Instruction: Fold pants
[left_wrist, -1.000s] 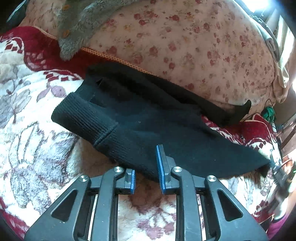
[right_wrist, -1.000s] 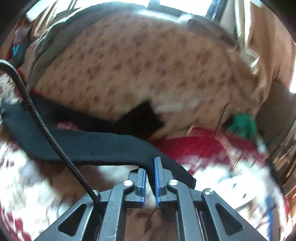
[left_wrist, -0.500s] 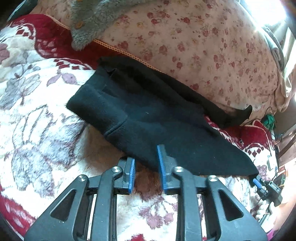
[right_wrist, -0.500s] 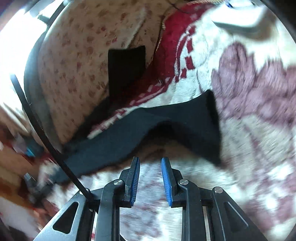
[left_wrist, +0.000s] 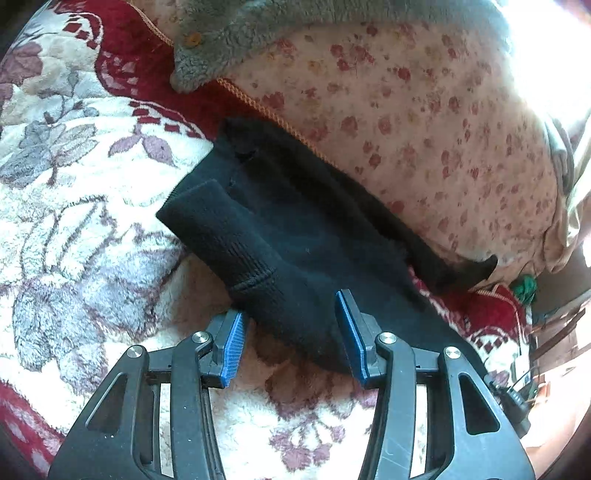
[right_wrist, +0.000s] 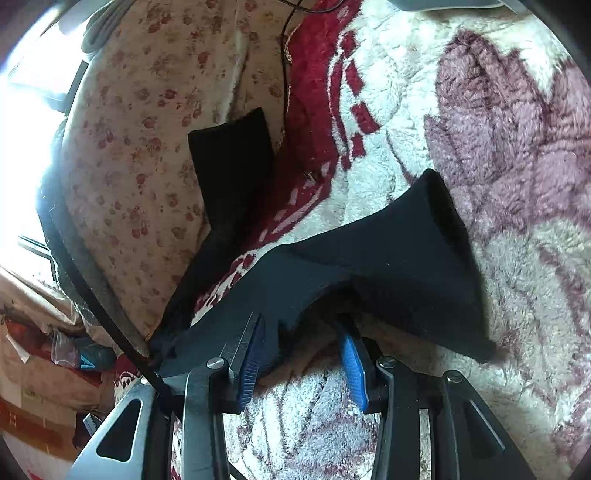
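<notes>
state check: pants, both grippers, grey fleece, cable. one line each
black pants: folded lengthwise, flat on floral blanket, far leg end up against the pillow.
left gripper: jaws opening, astride waistband edge, pads clear.
right gripper: jaws opening, at the leg edge, no grip.
grey fleece: draped over pillow.
black cable: slack.

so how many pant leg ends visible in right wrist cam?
2. One leg end lies on the floral blanket beyond the gripper; the other leg end rests against the flowered cushion. None seem hidden.
</notes>
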